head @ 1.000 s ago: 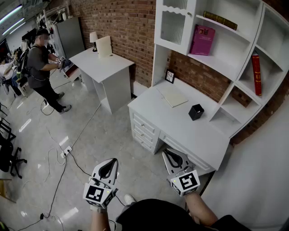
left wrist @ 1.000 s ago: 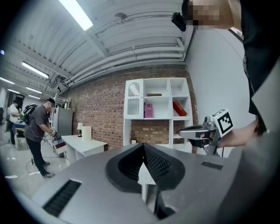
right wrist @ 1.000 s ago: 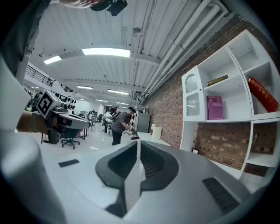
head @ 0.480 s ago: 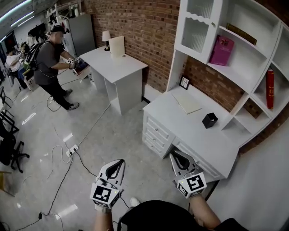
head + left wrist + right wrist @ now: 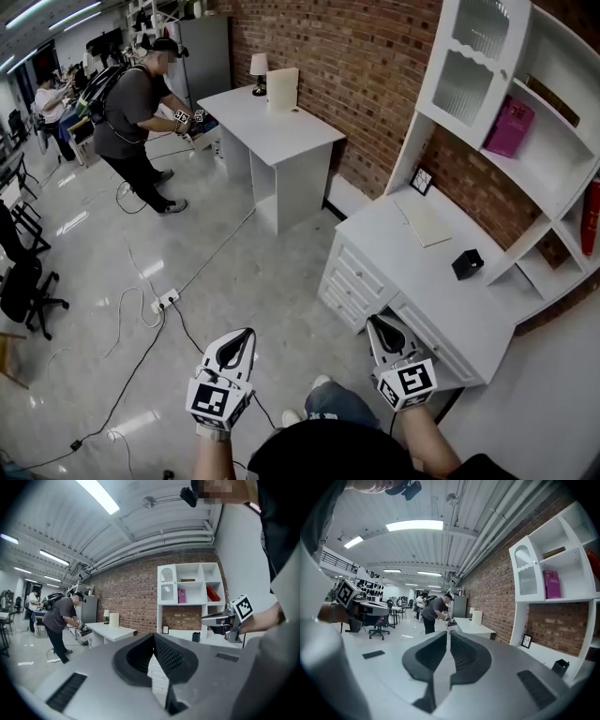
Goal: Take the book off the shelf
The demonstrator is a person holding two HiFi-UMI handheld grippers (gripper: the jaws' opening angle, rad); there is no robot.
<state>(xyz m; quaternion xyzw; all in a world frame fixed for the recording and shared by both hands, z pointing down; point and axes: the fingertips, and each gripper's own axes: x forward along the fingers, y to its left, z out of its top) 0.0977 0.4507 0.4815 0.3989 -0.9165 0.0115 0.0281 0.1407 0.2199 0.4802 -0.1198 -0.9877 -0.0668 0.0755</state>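
**Asker:** Where is the book sitting?

**Describer:** A pink book (image 5: pixel 509 127) is standing upright on an open shelf (image 5: pixel 548 178) of a white wall unit. Its cover is facing the room and its long axis is running up and down. A red book (image 5: pixel 592 214) is standing in a side compartment, further right and lower. A dark book (image 5: pixel 553 99) is lying flat on the shelf above. I cannot tell which one the task means, though the pink one is looking like the plainest target.

**Asker:** And the tools?

**Describer:** The person is holding both low, over the floor. The left tool (image 5: pixel 242 336) is clenched with nothing in it. The right tool (image 5: pixel 378 324) is also clenched and empty, hovering by the front edge of the white counter (image 5: pixel 441 281) below the shelves.

**Asker:** Which way is the book lying from them?

**Describer:** Ahead, upward and to the right, well apart, with the whole counter lying between. The right tool is sitting nearer, so I am judging that it will be the one lifting, reaching and opening.
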